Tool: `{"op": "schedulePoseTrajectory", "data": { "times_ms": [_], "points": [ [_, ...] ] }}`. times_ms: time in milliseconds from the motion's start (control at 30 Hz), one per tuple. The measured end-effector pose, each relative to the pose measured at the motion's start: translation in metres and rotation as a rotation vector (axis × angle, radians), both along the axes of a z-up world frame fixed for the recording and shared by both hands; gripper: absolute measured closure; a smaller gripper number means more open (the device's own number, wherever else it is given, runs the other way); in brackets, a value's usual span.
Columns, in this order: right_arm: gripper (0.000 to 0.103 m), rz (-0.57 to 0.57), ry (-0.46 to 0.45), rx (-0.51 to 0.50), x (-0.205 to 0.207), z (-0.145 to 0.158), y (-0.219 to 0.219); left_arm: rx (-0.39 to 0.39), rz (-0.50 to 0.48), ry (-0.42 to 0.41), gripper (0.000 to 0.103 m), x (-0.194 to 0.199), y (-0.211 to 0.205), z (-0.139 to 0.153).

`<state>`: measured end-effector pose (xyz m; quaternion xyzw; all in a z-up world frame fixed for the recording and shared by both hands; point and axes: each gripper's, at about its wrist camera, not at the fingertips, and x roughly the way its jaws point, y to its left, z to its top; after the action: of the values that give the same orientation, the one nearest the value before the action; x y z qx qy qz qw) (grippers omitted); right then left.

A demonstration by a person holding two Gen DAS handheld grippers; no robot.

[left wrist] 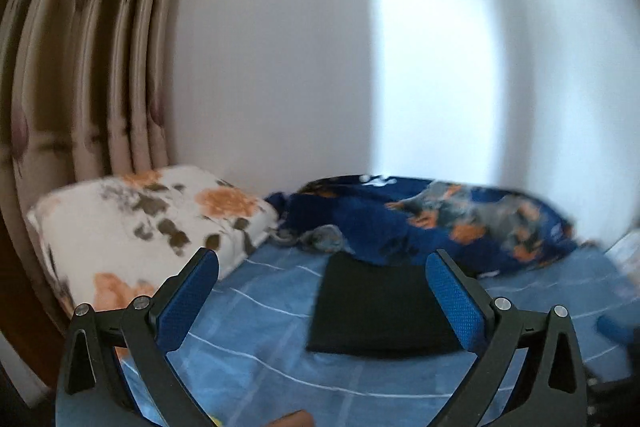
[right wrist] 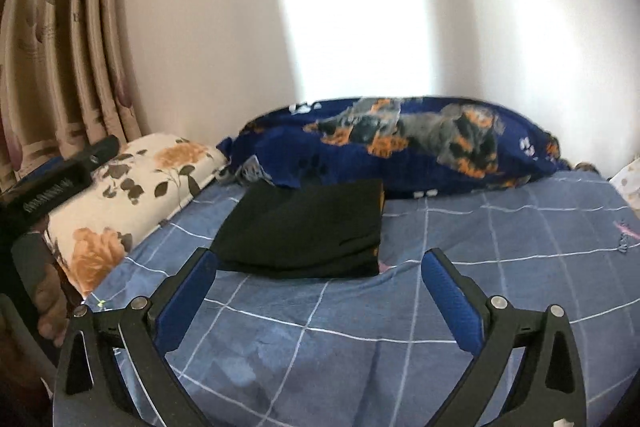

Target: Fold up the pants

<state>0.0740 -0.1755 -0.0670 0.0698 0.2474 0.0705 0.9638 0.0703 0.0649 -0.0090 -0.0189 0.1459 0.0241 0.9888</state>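
White wall fills the back of both views, with a bright patch of daylight on it and a beige patterned curtain hanging at about 10 o'clock. Below the wall runs a bed covered by a blue sheet crossed with thin white lines.

On that sheet lie the black pants, folded into a flat, roughly square stack. In the right wrist view the stack sits just past the fingertips at about 11 o'clock from the picture's middle, well apart from the pads. In the left wrist view, which is blurred, the pants show between the two fingers but farther off, lying on the bed and not touched by them.

A white pillow with orange flowers rests at 9 o'clock of the pants, against the curtain. A dark blue blanket printed with dogs is bunched along the wall at 12 o'clock, one edge of it lapping onto the far side of the pants.

The left gripper stands with its blue-padded fingers spread as wide as they go, nothing between the pads. The right gripper is likewise spread wide and holds nothing; only bare sheet lies beneath it.

At 9 o'clock in the right wrist view a black device with pale lettering shows at the frame's edge, and a person's hand below it.
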Motion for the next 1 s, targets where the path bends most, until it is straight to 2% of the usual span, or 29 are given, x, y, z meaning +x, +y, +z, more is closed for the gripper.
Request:
{"op": "schedulePoseTrajectory", "data": {
  "times_ms": [67, 133, 300, 433, 1000],
  "points": [
    [0.0, -0.009, -0.011, 0.003, -0.011, 0.006, -0.004, -0.082, -0.087, 0.004, 0.0, -0.011, 0.011, 0.008],
    [0.0, -0.014, -0.016, 0.011, -0.021, 0.01, -0.007, -0.123, -0.1, 0.019, 0.0, -0.018, 0.017, 0.013],
    [0.0, -0.008, -0.021, 0.017, -0.037, 0.015, -0.007, -0.094, -0.112, 0.082, 0.0, -0.026, 0.013, 0.012],
    [0.0, 0.005, -0.031, 0.005, -0.046, 0.019, -0.003, -0.046, -0.122, 0.09, 0.0, -0.037, 0.007, 0.008],
    [0.0, 0.022, -0.052, -0.023, -0.074, 0.028, 0.012, 0.022, -0.159, 0.091, 0.0, -0.062, -0.014, -0.006]
  ]
}}
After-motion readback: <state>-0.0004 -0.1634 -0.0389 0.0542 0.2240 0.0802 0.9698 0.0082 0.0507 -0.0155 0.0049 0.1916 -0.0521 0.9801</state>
